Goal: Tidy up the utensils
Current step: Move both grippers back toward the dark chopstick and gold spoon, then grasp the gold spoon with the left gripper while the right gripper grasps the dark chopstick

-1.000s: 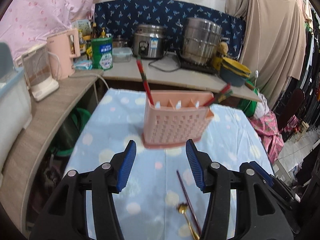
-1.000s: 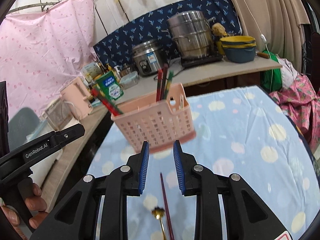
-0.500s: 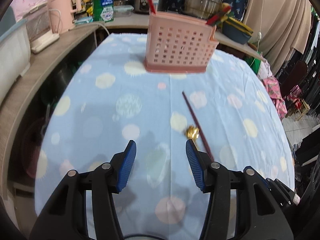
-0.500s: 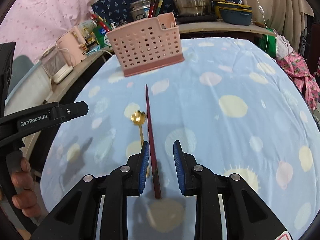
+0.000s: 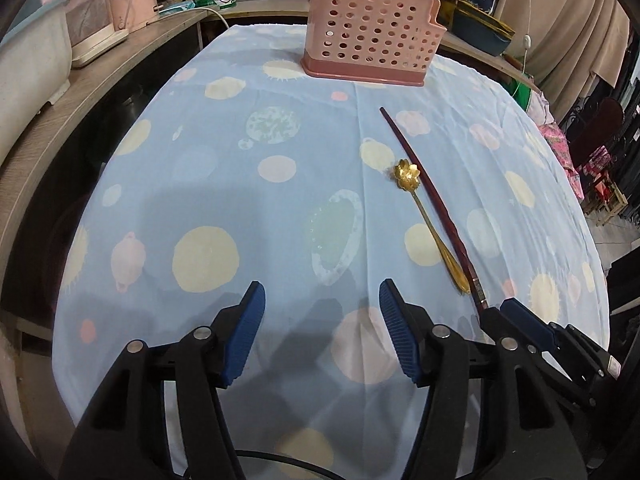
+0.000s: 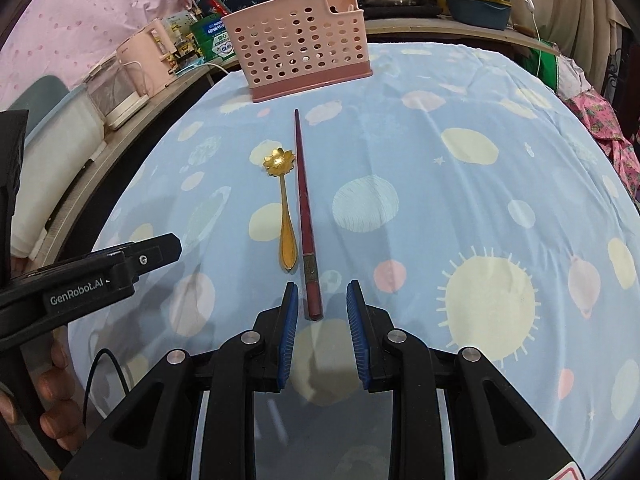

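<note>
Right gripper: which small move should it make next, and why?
Probably ease the right gripper down and a little forward, then close on the dark red chopstick. Its near end already lies between the open pads, untouched, flat on the tablecloth. The gold spoon lies close alongside, so keep the pads off it. The pink basket waits beyond.

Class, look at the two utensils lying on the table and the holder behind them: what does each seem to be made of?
Spoon: likely metal with a polished gold finish; it glints, and its bowl is flower-shaped.
Chopstick: probably lacquered wood or plastic; smooth dark red, with a patterned band near the thick end.
Holder: moulded plastic; matte pink with even rows of round holes.
</note>
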### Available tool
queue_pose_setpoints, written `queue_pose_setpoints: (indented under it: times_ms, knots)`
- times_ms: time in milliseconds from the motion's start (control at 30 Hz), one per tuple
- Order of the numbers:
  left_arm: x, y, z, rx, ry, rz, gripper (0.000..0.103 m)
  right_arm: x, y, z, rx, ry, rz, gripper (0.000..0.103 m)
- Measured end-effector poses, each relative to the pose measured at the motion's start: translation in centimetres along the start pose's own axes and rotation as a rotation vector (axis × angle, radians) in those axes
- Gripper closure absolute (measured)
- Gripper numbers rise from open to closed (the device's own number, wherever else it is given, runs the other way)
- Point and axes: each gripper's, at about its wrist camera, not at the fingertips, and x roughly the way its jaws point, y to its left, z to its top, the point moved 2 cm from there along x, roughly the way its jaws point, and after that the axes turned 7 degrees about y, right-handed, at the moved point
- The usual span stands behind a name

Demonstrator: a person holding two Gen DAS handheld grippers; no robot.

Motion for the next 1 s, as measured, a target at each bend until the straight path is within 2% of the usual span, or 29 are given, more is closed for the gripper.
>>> queue_pose_setpoints:
  times_ms: [267,500,733,1000]
  knots:
    - [0.0,-0.4,0.0,0.008,-0.001,0.011,0.040,0.8,0.4,-0.1,-0.022,0.010,-0.018,0.078]
    - [0.3,-0.8,0.0,0.016,0.007,0.012,0.034,0.9,-0.1,0.0,-0.008,0.006,-0.034,0.094]
    - [0.7,-2.3,0.2,0.042,0.017,-0.011,0.030,0.6,-0.7,0.1,0.006,-0.008,-0.040,0.095]
    - [1.9,-5.9,0.5,0.101,0.034,-0.057,0.026,-0.4,-2.5,0.1,0.053,-0.028,-0.056,0.095]
